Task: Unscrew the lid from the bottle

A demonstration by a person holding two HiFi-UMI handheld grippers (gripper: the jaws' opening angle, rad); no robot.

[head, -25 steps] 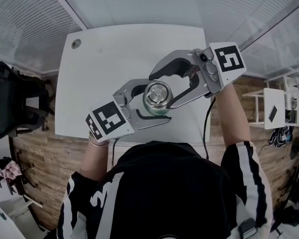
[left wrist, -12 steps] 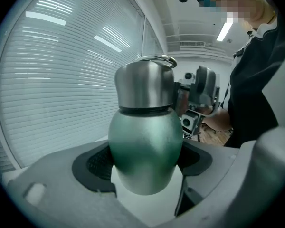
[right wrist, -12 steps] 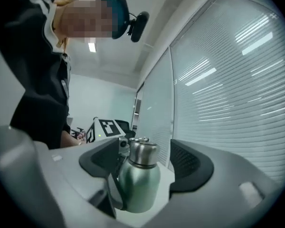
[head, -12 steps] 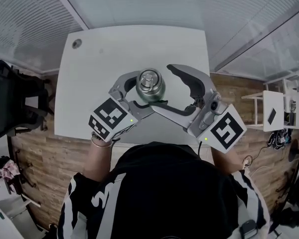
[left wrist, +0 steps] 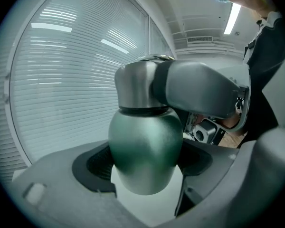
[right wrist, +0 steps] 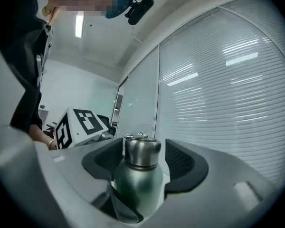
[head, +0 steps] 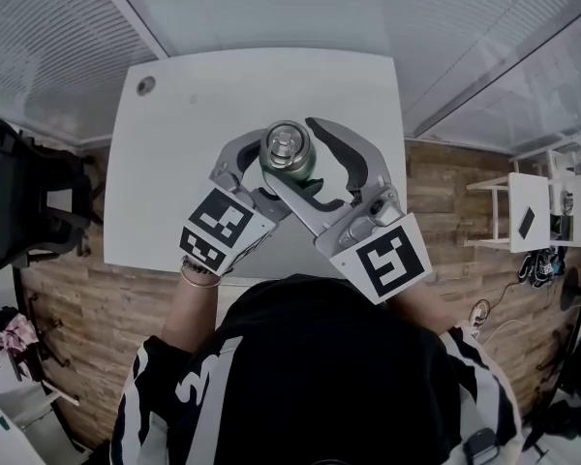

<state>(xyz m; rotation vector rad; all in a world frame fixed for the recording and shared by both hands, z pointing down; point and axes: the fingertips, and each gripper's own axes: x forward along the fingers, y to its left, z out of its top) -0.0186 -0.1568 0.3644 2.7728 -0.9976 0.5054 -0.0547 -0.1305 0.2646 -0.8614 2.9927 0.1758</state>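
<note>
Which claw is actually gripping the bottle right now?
The left claw: its pads clamp the green bottle. The right claw has just been closing around the lid, not yet touching it.

I was working in what looked like an office. A plain white desk (head: 174, 163) stood on wood-plank flooring (head: 87, 298) with a black swivel chair (head: 19, 201) beside it. Slatted blinds (left wrist: 61, 80) covered glazed partition walls, and a strip light (left wrist: 235, 18) ran overhead.

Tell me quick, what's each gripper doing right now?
Left gripper: closed on the green bottle, at its body.
Right gripper: open around the lid; its jaws have just been closing, not yet gripping.
</note>
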